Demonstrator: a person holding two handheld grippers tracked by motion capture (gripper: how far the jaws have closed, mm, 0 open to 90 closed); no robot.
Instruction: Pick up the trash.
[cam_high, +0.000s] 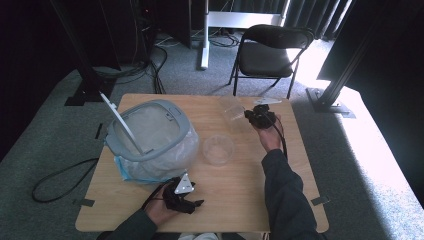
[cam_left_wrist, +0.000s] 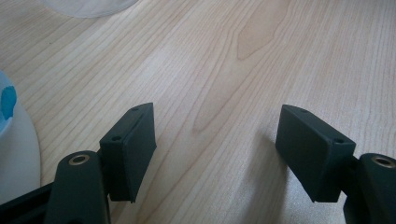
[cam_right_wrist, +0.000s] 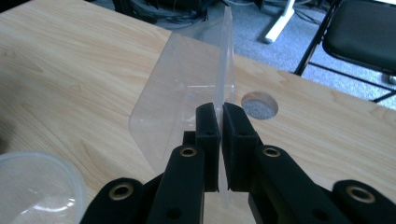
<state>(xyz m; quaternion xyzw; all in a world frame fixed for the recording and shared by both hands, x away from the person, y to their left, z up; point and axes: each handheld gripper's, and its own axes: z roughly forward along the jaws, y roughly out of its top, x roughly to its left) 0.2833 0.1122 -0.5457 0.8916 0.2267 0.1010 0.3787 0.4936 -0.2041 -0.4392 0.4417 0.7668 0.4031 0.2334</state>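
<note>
Pale wood grain runs across the table (cam_high: 240, 185), where a grey-rimmed bin (cam_high: 150, 137) lined with a clear bag stands at the left, its lid (cam_high: 121, 121) tipped up on edge. Near the person and just in front of the bin, the left gripper (cam_high: 186, 196) rests low over the wood, its jaws spread wide with only bare table between them in the left gripper view. Right of the bin, near the table's middle, sits a round clear bowl (cam_high: 218, 148). Beyond the bowl, toward the table's far edge, the right gripper (cam_high: 256, 116) has its jaws pressed together on the rim of a clear container (cam_right_wrist: 187, 88), which the right gripper view shows tipped on its side beside a round hole (cam_right_wrist: 259, 105) in the tabletop. A black chair (cam_high: 270, 50) stands on grey carpet behind the table.
</note>
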